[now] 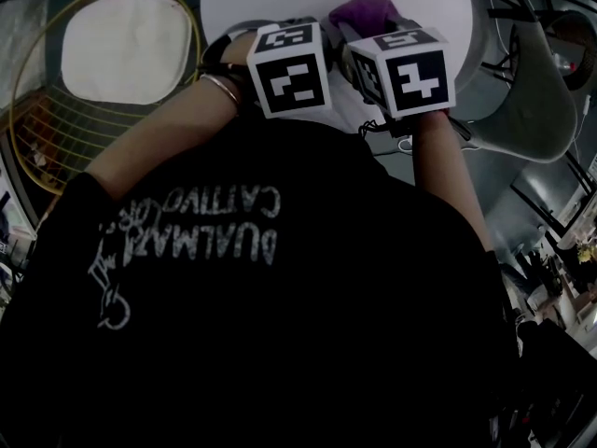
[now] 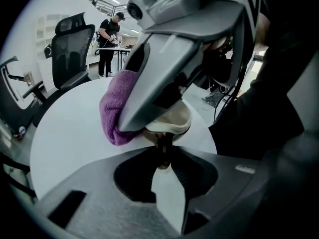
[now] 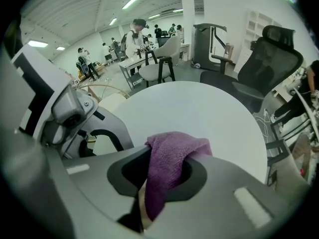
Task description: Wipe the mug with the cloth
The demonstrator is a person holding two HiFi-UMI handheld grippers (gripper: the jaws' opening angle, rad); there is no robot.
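Here, cloth (image 2: 110,114) right beside mug (image 2: 173,119).

Dim head view, fisheye edges, perhaps underexposed

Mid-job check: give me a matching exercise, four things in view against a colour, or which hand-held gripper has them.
Things:
1. cloth
2. mug
3. table
4. office chair

Descriptions:
a. white and round
b. gripped by the left hand-held gripper
c. black, beyond the table
d. clamped in the right hand-held gripper

Pairs: 1-d, 2-b, 3-a, 4-c.
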